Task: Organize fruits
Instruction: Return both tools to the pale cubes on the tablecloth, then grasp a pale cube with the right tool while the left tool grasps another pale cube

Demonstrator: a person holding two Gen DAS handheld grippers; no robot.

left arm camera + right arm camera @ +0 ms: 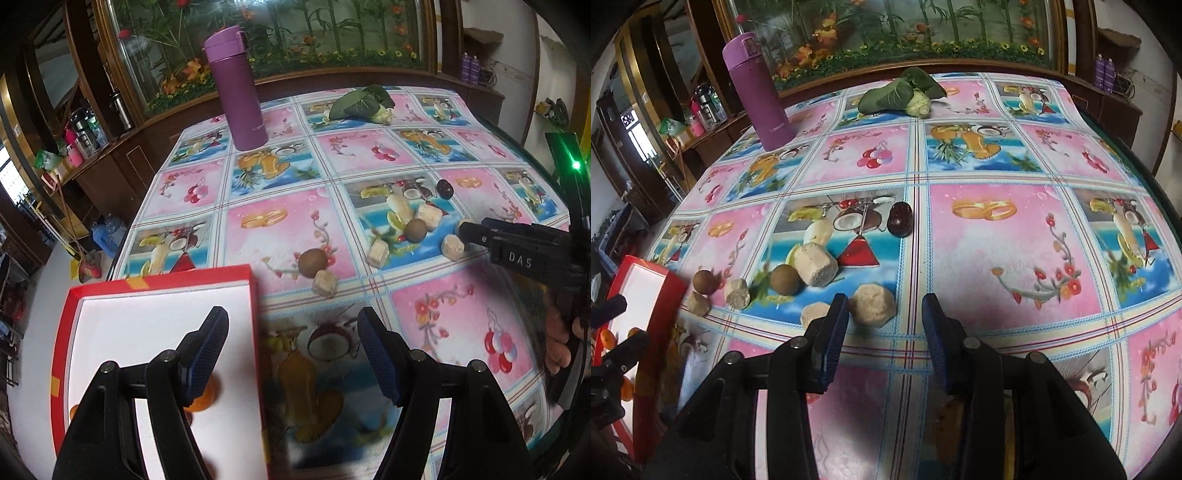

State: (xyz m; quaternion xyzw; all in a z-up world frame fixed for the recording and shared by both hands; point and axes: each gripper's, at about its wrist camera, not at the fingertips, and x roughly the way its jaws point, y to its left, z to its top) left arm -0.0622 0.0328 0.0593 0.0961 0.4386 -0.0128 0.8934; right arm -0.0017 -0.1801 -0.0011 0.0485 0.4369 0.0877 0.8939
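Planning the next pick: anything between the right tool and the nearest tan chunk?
Nothing visible. The right tool is open, and the nearest tan chunk sits on the tablecloth just ahead of its left finger, with no object between.

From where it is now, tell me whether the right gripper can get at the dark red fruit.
Probably yes. The right gripper is open and empty, and the dark red fruit lies straight ahead on the tablecloth; the beige chunk sits left of that path.
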